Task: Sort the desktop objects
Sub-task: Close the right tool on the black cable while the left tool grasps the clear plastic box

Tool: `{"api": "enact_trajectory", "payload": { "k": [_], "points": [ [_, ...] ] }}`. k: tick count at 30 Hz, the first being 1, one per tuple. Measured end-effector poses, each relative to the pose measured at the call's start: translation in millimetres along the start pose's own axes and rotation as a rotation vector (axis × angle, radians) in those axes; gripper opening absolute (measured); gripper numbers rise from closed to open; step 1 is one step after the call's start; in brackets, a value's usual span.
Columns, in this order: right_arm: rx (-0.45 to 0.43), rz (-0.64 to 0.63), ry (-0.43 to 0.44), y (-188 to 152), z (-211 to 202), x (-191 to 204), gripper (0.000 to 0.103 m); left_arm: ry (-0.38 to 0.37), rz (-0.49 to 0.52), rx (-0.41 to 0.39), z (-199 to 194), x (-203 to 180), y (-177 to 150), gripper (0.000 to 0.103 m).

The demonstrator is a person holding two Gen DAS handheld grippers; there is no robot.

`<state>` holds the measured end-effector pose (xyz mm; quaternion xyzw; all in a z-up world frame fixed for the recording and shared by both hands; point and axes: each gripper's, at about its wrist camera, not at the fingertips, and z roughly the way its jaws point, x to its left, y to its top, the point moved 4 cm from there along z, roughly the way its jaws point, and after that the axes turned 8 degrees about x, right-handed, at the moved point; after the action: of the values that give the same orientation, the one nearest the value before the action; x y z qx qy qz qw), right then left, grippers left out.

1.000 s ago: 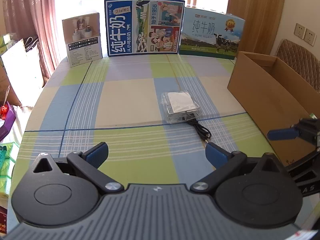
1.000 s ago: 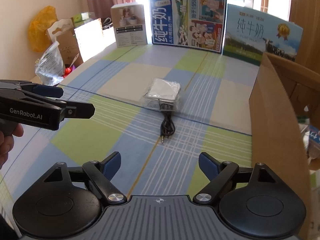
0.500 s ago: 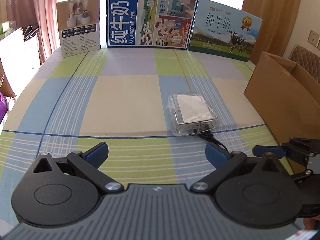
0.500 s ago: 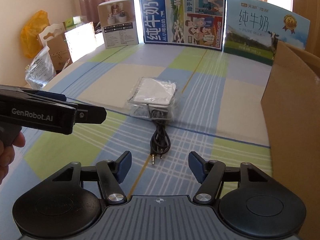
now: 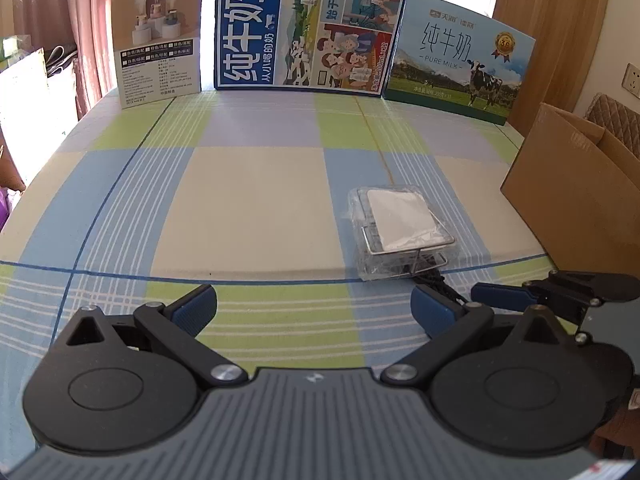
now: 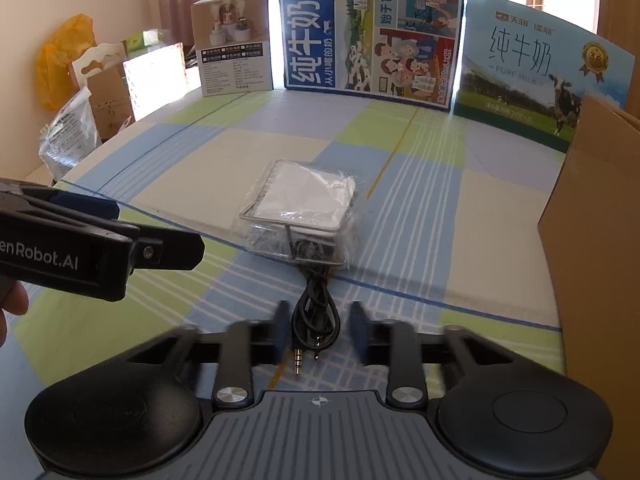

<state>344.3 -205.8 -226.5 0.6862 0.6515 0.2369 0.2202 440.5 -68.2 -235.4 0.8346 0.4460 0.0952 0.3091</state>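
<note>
I have the right gripper (image 6: 316, 338) low over the checked tablecloth (image 6: 420, 208) with its two fingers set either side of the coiled black audio cable (image 6: 316, 312) — the coil sits in the gap and the two plugs point back toward the camera. The fingers are blurred and narrow but not touching the cable, so I'd call this gripper released and partway through its closing, nothing held yet. I line it up this way because the loose coil is thin and flat; straddling it across its width gives the pads something to pinch. The cable's far end runs up against the clear plastic packet (image 6: 306, 216) with the white card on top, which lies mid-table, and I judge that a careless lift may drag the packet along. My left gripper (image 5: 314, 308) hovers spread wide over the near side of the cloth, empty, its right finger just beside the cable in its own view, kept to the side so it doesn't crowd the pick. The open cardboard box (image 6: 592, 240) stands at the table's right edge, near the cable — probably where sorted items go. The milk cartons (image 6: 372, 32) along the back stand well apart from the work.
</note>
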Motion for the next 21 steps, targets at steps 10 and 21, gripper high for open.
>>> {"api": "enact_trajectory", "payload": {
  "k": [10,21],
  "points": [
    [0.038,0.073,-0.040,-26.3,-36.3,-10.0,0.021,0.001,0.022,0.008,1.8,-6.4,-4.5,0.102],
    [0.003,0.147,-0.146,-36.2,-45.2,-37.1,0.021,-0.069,0.112,-0.024,1.1,-36.2,-5.0,0.102]
  ]
}}
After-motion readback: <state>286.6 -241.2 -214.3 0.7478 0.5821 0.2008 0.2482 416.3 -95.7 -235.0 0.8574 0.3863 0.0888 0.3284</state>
